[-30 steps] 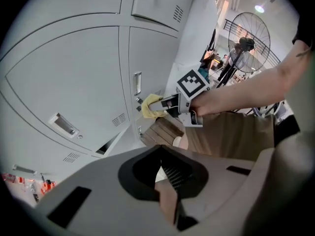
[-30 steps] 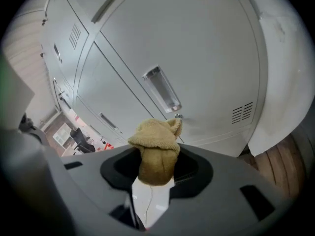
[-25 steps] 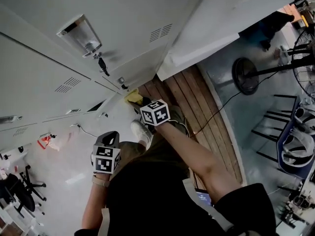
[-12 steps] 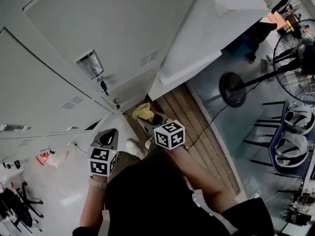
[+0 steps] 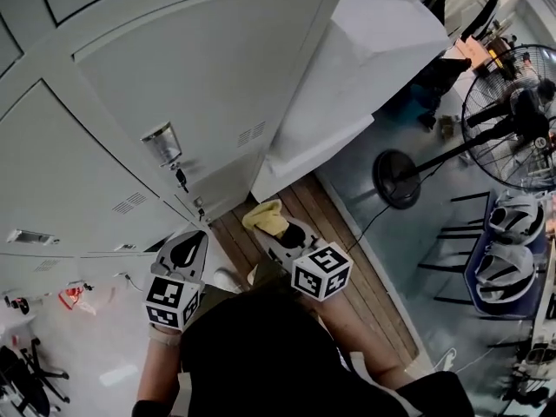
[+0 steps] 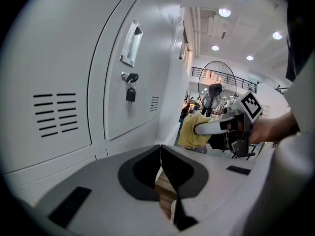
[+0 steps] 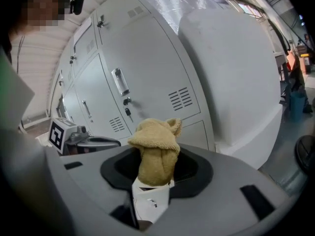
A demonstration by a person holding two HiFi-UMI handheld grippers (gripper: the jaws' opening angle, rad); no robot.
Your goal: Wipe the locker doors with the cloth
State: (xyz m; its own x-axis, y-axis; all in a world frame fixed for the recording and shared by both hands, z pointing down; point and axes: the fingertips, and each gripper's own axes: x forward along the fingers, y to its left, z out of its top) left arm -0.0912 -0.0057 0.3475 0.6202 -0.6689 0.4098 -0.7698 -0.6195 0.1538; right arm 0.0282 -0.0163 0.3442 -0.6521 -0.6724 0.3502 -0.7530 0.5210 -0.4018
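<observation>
Pinching the yellow cloth (image 7: pixel 155 149) by its lower end, the right gripper (image 7: pixel 151 191) holds it in the air off the lower corner of the locker door (image 7: pixel 147 58), not touching it. The left gripper (image 6: pixel 165 181) hangs empty, jaws pressed together. Only a narrow tail looks clamped, so wiping pressure could pull the bunched cloth free, or it could snag on the key (image 7: pixel 129 113). Its long axis runs along the jaws, with the free end pointing toward the lockers.
</observation>
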